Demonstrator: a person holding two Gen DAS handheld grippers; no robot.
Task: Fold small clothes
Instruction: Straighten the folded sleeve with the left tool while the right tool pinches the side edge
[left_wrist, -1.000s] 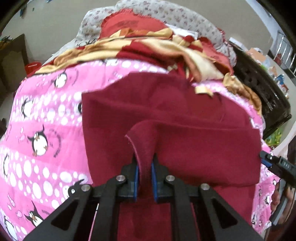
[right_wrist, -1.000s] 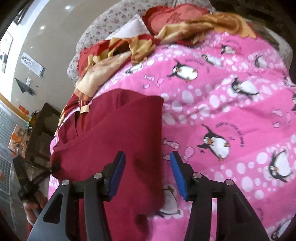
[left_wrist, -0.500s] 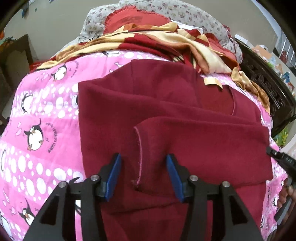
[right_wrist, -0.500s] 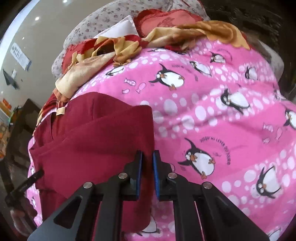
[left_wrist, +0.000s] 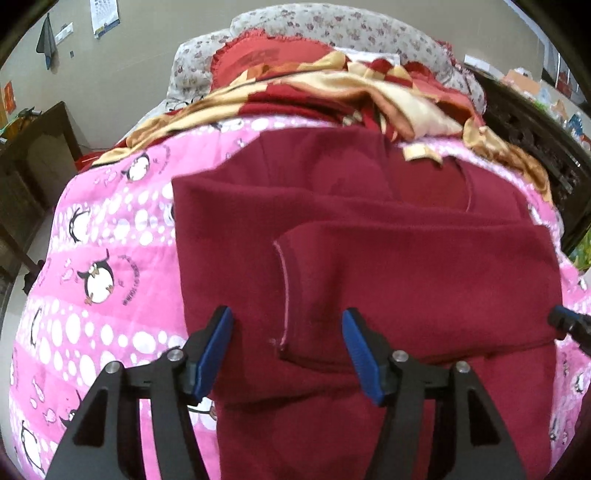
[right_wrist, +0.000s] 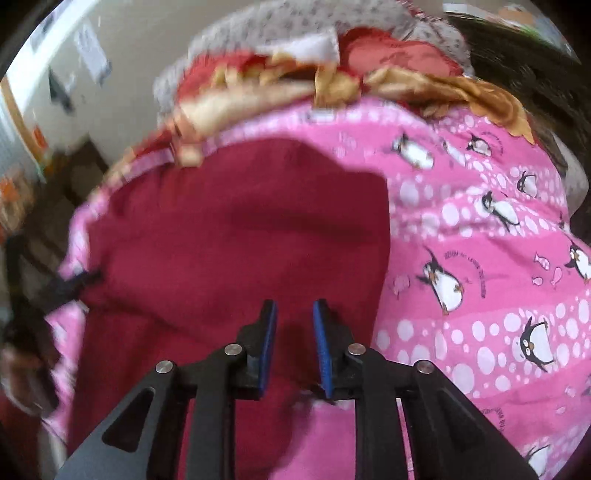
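My left claw (left_wrist: 288, 350) hangs over the maroon fleece top (left_wrist: 369, 266), which lies spread on the pink penguin-print blanket (left_wrist: 110, 258) covering the bed. Its jaws are opening, and the blue pads (left_wrist: 214, 350) stand well apart without pressing on anything. Between them, just ahead of the tips, I see the cuff end of a sleeve (left_wrist: 291, 295) laid across the body of the garment, its pale hem seam running toward me. The sleeve is released and rests flat on the layer beneath.

My right claw (right_wrist: 294, 343) points down at the same maroon fleece top (right_wrist: 240, 240) near its right edge, with the pink penguin-print blanket (right_wrist: 480, 240) open to the right of the fingers. Its jaws are opening too, though the gap is narrow; the cloth shows behind the gap, and I see no fold pinched between the pads. This view is blurred, so finer detail of the fabric edge is lost to me.

Beyond both claws, at the far end of the bed, a rumpled red and gold cloth (left_wrist: 332, 96) lies heaped against a floral grey pillow (left_wrist: 332, 29). At the right edge of the left view, the tip of the other claw sits at the garment's side.
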